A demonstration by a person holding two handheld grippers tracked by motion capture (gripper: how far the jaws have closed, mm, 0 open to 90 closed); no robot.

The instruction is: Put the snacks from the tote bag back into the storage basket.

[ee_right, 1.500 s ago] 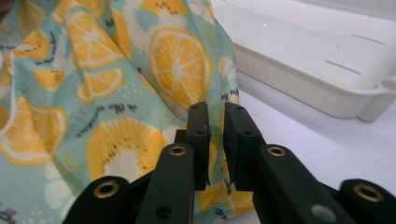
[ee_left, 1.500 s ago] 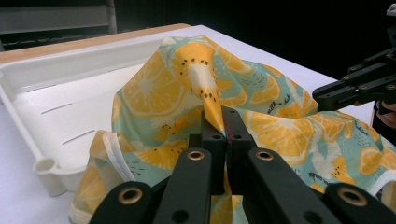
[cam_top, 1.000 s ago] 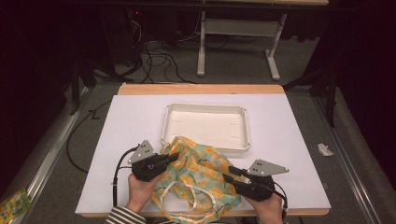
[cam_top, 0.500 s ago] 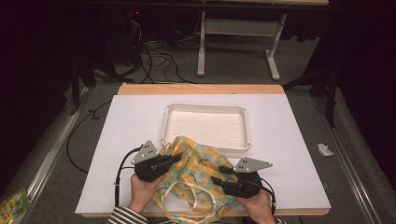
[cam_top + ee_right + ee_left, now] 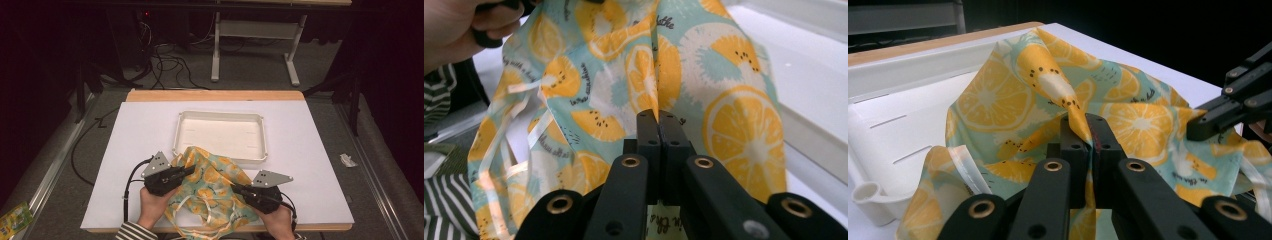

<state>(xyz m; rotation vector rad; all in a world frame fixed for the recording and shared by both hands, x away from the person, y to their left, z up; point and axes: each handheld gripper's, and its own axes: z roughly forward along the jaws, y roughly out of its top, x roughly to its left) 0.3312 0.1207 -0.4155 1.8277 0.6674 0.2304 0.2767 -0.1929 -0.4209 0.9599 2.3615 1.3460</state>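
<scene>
- The lemon-print cloth [image 5: 210, 192] lies bunched at the table's [image 5: 310, 150] near edge, its far tip lapping the near-left corner of the white tray [image 5: 220, 132].
- The left gripper [image 5: 1088, 135] is clenched on a raised fold of the cloth.
- The right gripper [image 5: 658, 127] has just been closing and now pinches another fold, pads pressed together on the fabric.
- White ribbon ties [image 5: 207, 212] trail, seemingly over the near edge, between the two hands.
</scene>
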